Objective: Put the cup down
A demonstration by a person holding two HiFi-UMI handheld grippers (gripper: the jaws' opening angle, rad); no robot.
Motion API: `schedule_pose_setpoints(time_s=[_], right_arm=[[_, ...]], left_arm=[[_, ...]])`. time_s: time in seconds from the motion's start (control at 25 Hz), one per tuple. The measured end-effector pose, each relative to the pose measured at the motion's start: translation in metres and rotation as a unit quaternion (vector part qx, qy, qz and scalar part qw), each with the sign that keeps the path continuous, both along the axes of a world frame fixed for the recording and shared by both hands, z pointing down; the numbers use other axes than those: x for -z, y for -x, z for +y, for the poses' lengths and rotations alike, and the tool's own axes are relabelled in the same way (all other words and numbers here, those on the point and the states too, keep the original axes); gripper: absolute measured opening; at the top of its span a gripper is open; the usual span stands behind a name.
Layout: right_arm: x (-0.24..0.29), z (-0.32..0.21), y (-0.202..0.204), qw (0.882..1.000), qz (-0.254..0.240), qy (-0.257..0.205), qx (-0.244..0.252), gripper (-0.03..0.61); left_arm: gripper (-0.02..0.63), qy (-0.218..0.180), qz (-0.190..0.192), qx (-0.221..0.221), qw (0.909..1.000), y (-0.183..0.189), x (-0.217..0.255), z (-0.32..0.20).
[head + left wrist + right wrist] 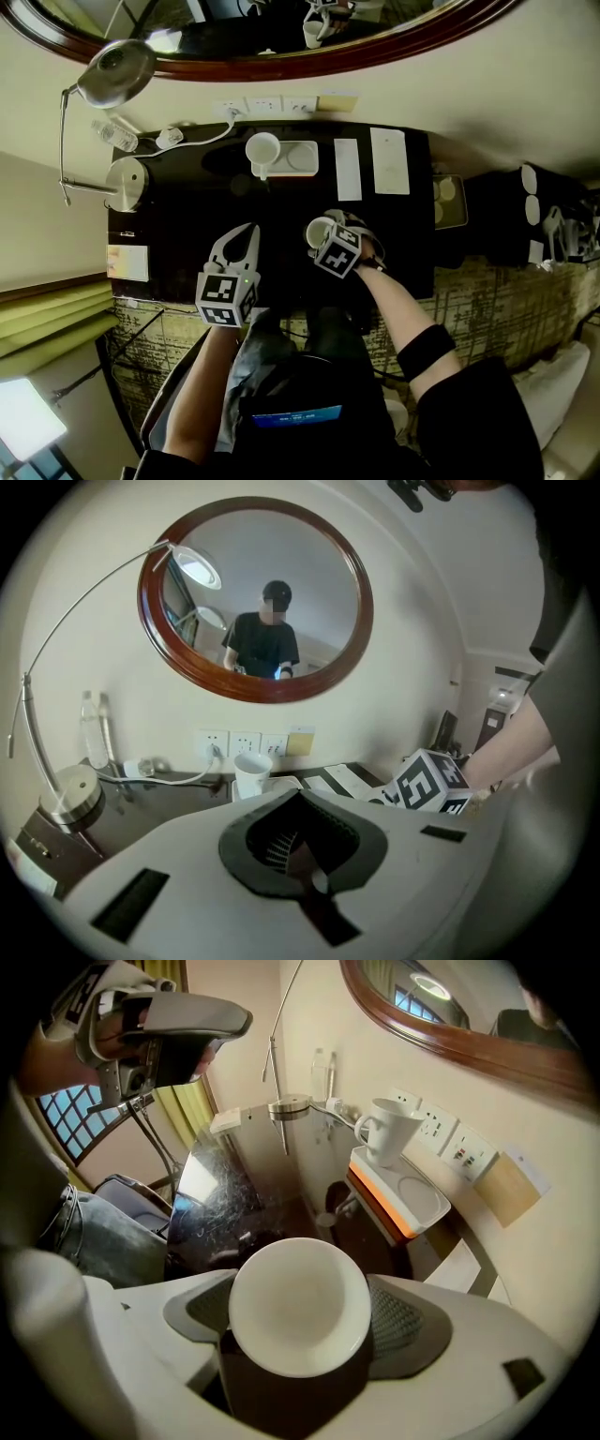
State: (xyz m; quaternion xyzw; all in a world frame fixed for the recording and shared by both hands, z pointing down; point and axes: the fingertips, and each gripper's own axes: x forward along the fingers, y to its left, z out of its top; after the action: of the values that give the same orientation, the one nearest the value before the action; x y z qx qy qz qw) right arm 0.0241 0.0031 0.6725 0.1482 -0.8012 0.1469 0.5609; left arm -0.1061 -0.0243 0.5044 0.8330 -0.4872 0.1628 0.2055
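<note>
A cream wall (412,667) carries a large oval mirror (255,597) in a dark wooden frame, with a row of white sockets (264,105) beneath. Against it stands a glossy black table (178,234) bearing an arched silver lamp (117,71). Yellow-green curtains (52,314) hang at one side, and the floor appears to be patterned carpet (506,300).

Dark glossy desk (178,211) — white tray (298,157), two pale cards (348,169), lamp base (127,183), perhaps a bottle (114,136)

There were two white cups (320,232) (263,150), two white cards (348,169) (389,161) — and one tray (300,161), one desk lamp (117,70), one mirror (281,62).
</note>
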Motion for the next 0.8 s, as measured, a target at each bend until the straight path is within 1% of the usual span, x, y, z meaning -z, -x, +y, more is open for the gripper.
schedule_pose_setpoints(time_s=[0.28,0.56,0.8], right_arm=[[-0.003,0.003,0.001,0.999,0.005,-0.033,0.008,0.472],[-0.002,0.009,-0.002,0.999,0.010,-0.033,0.007,0.477],[0.003,0.010,-0.004,0.999,0.012,-0.050,0.006,0.489]], left_arm=[[0.000,0.001,-0.001,-0.005,1.0000,-0.003,0.002,0.003],[0.000,-0.004,-0.003,-0.007,1.0000,-0.004,0.008,0.004],[0.000,-0.006,-0.003,-0.010,0.9999,-0.002,0.012,0.009]])
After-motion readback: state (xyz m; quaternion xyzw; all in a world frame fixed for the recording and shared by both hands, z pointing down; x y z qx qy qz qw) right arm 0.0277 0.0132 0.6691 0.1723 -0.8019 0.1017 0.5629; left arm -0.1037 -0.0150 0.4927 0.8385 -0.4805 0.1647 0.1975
